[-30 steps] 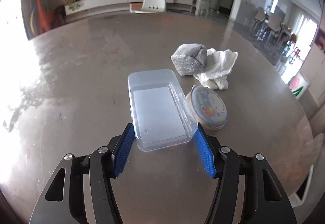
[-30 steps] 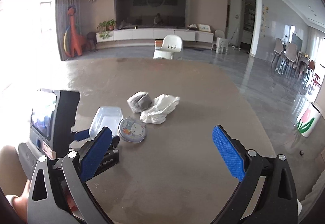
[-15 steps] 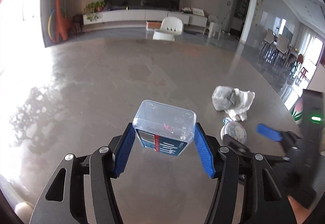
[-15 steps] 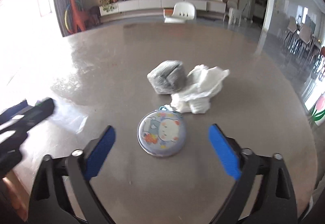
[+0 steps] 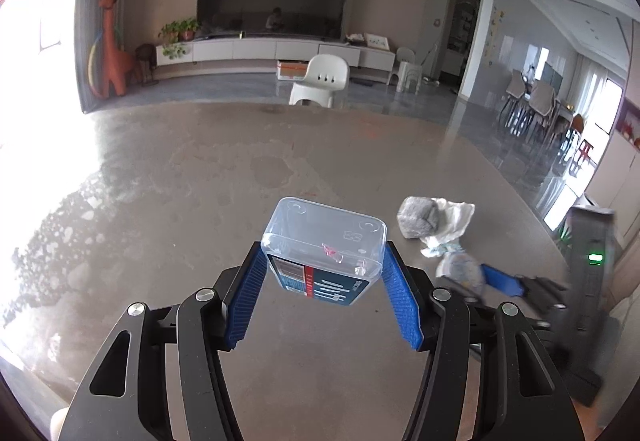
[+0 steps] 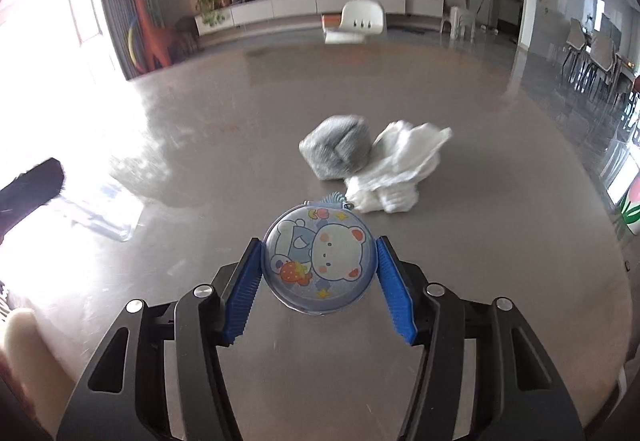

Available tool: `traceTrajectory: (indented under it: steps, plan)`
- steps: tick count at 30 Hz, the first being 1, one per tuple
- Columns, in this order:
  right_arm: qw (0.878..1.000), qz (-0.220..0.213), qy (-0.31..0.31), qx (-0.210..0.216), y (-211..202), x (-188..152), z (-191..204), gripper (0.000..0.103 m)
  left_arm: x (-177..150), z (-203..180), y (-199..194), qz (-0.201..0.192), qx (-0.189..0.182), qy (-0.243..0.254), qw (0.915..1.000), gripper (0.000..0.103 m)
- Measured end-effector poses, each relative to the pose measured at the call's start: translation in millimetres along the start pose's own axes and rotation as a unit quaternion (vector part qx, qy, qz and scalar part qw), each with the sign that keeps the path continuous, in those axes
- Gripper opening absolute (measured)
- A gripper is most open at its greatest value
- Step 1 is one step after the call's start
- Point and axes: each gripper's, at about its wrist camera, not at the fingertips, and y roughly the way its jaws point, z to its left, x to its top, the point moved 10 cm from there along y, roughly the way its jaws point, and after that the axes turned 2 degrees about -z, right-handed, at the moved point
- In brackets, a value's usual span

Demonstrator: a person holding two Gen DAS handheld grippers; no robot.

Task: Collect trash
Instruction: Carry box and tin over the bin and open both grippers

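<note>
My left gripper [image 5: 322, 277] is shut on a clear plastic box [image 5: 324, 247] with a blue label and holds it lifted above the grey table [image 5: 160, 201]. My right gripper [image 6: 320, 273] has its blue pads on both sides of a round cartoon-bear tin [image 6: 320, 265] lying on the table; the pads sit at its edges. Beyond the tin lie a grey crumpled wad [image 6: 336, 151] and a white crumpled tissue [image 6: 396, 173]. The wad [image 5: 418, 219], the tissue [image 5: 452, 223] and the blurred right gripper show in the left wrist view.
A white chair [image 5: 320, 83] stands past the table's far edge. The table edge curves away at right [image 6: 600, 241]. The left gripper's dark body [image 6: 32, 185] is at the far left of the right wrist view.
My left gripper has lifted the clear box higher off the table. My right gripper has moved forward and closed its pads in around the bear tin.
</note>
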Motion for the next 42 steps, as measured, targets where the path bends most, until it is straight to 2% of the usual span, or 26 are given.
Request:
traceTrajectory:
  steps: [2,8,12,19,22,28,32,40,42]
  plan:
    - [1.0,-0.021,0.001,-0.006,-27.7,3.3,-8.7,0.058,0.8,-9.5,-3.5,0.0,-0.001,0.009,1.0,0.058]
    - [0.997,-0.063,0.017,-0.03,-89.3,8.6,-43.5,0.058,0.2,-59.8,-19.0,-0.001,-0.046,0.026,0.9986,0.058]
    - [0.995,-0.083,0.03,-0.053,-115.0,9.8,-70.1,0.058,-3.2,-99.6,-22.5,0.003,-0.07,0.048,0.9963,0.058]
    - [0.989,-0.104,0.052,-0.093,-150.8,-1.9,-117.6,0.058,-14.6,-181.2,-31.0,0.01,-0.116,0.101,0.988,0.058]
    - [0.984,-0.112,0.062,-0.123,-172.8,-13.6,-150.3,0.058,-23.9,-216.9,-36.7,0.012,-0.138,0.125,0.9825,0.058]
    - [0.974,-0.113,0.086,-0.176,-199.8,-42.3,-204.3,0.058,-54.5,-293.6,-47.5,0.026,-0.183,0.178,0.9664,0.058]
    - [0.965,-0.107,0.115,-0.209,-218.3,-75.7,-243.5,0.058,-81.9,-342.8,-53.9,0.04,-0.217,0.207,0.9531,0.058]
    - [0.944,-0.104,0.172,-0.261,-247.1,-125.0,-303.7,0.058,-130.2,-417.6,-60.7,0.068,-0.267,0.253,0.9274,0.058]
    - [0.936,-0.099,0.177,-0.287,-253.0,-139.8,-318.6,0.058,-142.7,-433.8,-61.9,0.075,-0.279,0.264,0.9204,0.058]
